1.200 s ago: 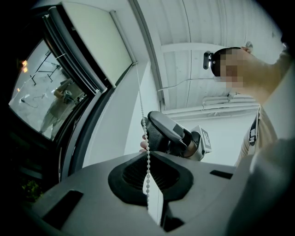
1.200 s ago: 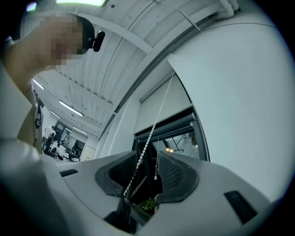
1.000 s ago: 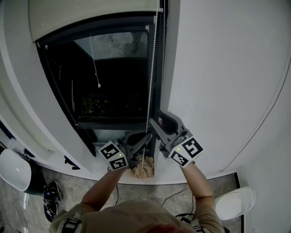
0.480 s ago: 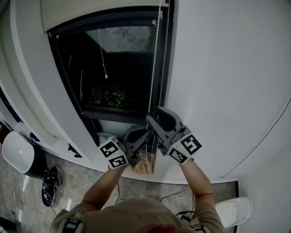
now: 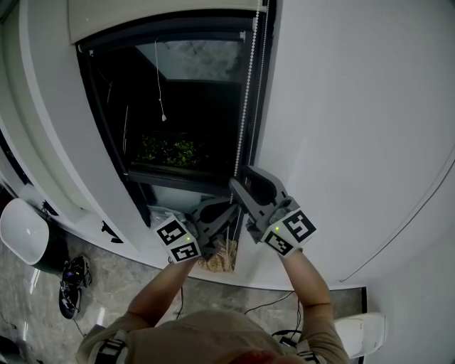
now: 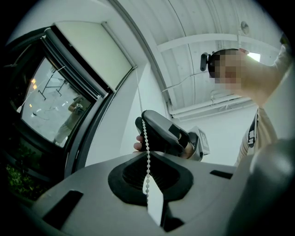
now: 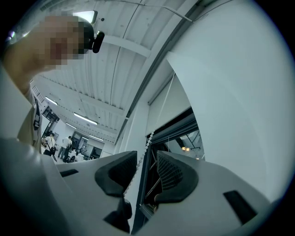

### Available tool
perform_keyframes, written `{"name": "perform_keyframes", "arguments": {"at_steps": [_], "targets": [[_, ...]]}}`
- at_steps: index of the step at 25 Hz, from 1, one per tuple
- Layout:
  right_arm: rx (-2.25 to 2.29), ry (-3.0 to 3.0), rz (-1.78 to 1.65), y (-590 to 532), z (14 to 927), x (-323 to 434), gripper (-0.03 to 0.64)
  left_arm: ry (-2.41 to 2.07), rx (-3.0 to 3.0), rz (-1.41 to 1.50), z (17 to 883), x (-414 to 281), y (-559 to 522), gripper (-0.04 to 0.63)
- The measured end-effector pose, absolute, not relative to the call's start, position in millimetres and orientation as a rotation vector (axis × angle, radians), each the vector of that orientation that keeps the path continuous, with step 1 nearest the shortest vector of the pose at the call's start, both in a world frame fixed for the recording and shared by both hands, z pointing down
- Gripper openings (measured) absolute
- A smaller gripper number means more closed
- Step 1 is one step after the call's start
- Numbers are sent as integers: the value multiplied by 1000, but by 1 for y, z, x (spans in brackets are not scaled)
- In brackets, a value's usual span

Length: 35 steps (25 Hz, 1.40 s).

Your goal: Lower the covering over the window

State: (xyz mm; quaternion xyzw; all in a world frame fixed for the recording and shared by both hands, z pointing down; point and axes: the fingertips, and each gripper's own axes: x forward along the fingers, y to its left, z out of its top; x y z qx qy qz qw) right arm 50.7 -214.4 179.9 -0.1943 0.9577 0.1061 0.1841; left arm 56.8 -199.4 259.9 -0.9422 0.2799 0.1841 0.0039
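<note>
The cream roller blind sits rolled high at the top of the dark window. Its white bead chain hangs down the window's right edge. My left gripper is shut on the bead chain, which runs up from between its pads. My right gripper is just above it, open, with the chain passing loosely between the pads beside the left one. The left gripper view shows the blind and the right gripper beyond the chain.
A woven basket sits on the sill below the grippers. A thin pull cord hangs inside the window. A white wall fills the right. On the floor are a white stool, shoes and cables.
The head view has shifted a little, so the window sits further right and higher. Both grippers stay at the chain with their jaws as before.
</note>
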Motion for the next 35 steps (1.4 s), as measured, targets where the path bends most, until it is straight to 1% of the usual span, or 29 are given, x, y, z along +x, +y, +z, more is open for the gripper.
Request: {"name": "perform_keyframes", "arguments": {"at_steps": [8,21,26,27,30,33,35], "targets": [[-585,2685,315,-211,177,45,127,840,-2966,588,261,47,-198,23],[-740,2591,360,-213,153,-5,127,651,-3044,567,257,0,-190,23],[-828,2548,394,-212,138,-20,126,572,-3109,518,275,-16,-185,23],[-845,2545,396,-212,138,-23,121,552,-3128,508,281,-16,-183,23],[-892,2550,365,-213,145,-29,61,477,-3173,496,301,-18,-174,23],[-923,2562,311,-211,156,-34,23,417,-3200,480,312,-21,-166,23],[-981,2566,327,-211,170,-33,17,393,-3195,479,316,-27,-163,23]]}}
